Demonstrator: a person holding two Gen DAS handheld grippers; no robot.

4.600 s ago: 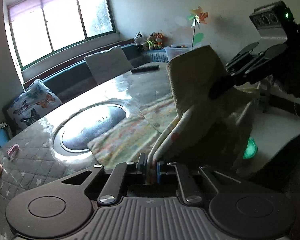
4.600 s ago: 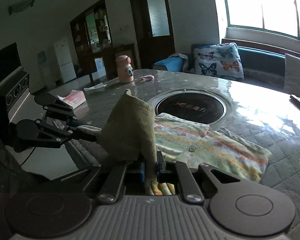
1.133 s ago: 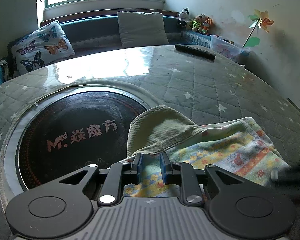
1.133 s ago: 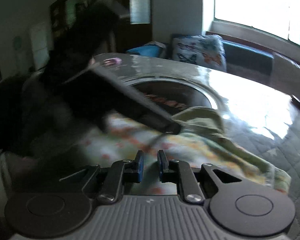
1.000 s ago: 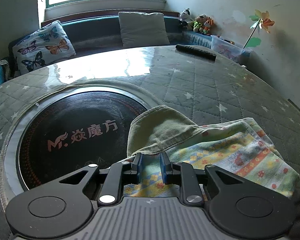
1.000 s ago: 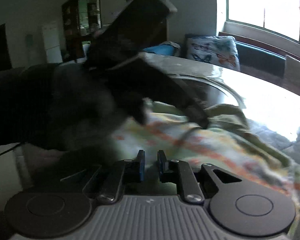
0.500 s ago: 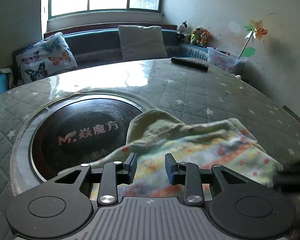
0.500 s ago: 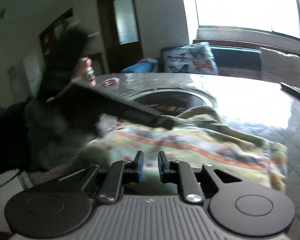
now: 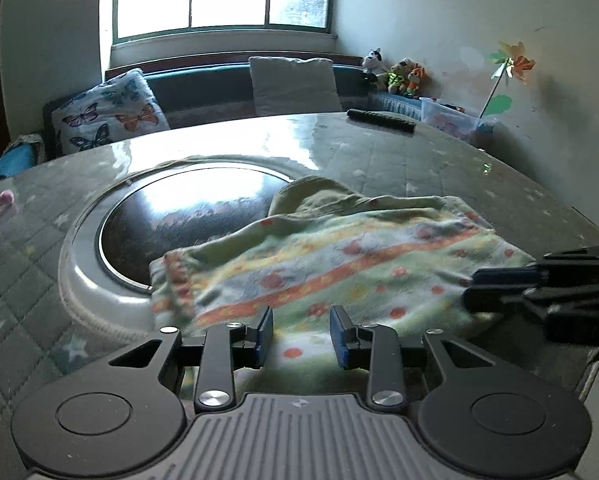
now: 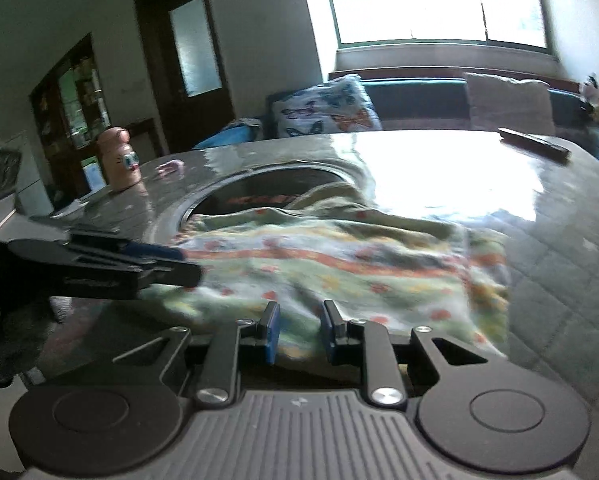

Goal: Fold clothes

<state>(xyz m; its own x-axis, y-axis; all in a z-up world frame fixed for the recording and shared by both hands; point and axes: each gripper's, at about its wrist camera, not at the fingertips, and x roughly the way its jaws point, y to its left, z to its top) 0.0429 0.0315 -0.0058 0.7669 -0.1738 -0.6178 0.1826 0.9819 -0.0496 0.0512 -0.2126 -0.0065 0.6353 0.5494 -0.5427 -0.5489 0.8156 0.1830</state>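
Since 4.6 s ago: both grippers then held a raised garment edge pinched; that edge now lies down across the cloth, and both have let go.

Left gripper (image 9: 301, 336): jaws apart, nothing between them, hanging just over the near hem. Wider than 0.5 s ago.

Garment (image 9: 339, 264): patterned side up, lying flat in a layer on the quilted table (image 9: 419, 160), far-left corner over the rim of the round inset hob (image 9: 179, 216). An olive lining flap shows at the far edge.

Right gripper (image 10: 297, 332): jaws apart, empty, low over the hem.

Judgement: one fold is laid; whether another is due, cannot tell.

Containers: clear plastic box (image 9: 451, 118) by the wall, contents too small to make out.
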